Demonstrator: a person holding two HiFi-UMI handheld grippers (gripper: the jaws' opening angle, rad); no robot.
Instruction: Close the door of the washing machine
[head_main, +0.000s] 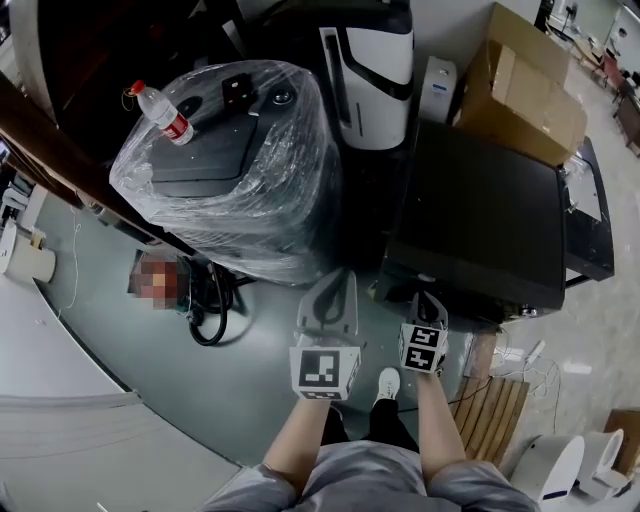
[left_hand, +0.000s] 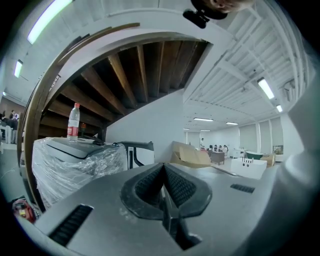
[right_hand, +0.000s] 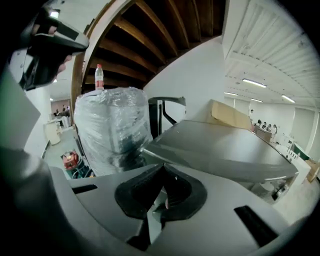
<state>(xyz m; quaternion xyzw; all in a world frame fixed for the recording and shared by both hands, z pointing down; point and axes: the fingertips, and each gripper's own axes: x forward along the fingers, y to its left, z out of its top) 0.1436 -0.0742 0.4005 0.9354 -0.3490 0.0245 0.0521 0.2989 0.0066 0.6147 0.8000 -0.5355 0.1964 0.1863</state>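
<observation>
The washing machine (head_main: 480, 210) is a black box with a flat top, standing right of centre in the head view; its grey top (right_hand: 225, 145) fills the middle of the right gripper view. Its front and door are hidden in every view. My left gripper (head_main: 335, 287) is held low, in front of the gap between the washer and a plastic-wrapped machine, jaws shut on nothing. My right gripper (head_main: 427, 300) hovers at the washer's near edge, also shut and empty. Both sets of jaws (left_hand: 164, 167) (right_hand: 162, 169) point upward and away, touching nothing.
A plastic-wrapped machine (head_main: 240, 160) stands to the left with a water bottle (head_main: 165, 115) on top. A white appliance (head_main: 375, 70) and cardboard box (head_main: 525, 85) sit behind. Black cables (head_main: 210, 310) lie on the floor at left, a wooden pallet (head_main: 490, 410) at right.
</observation>
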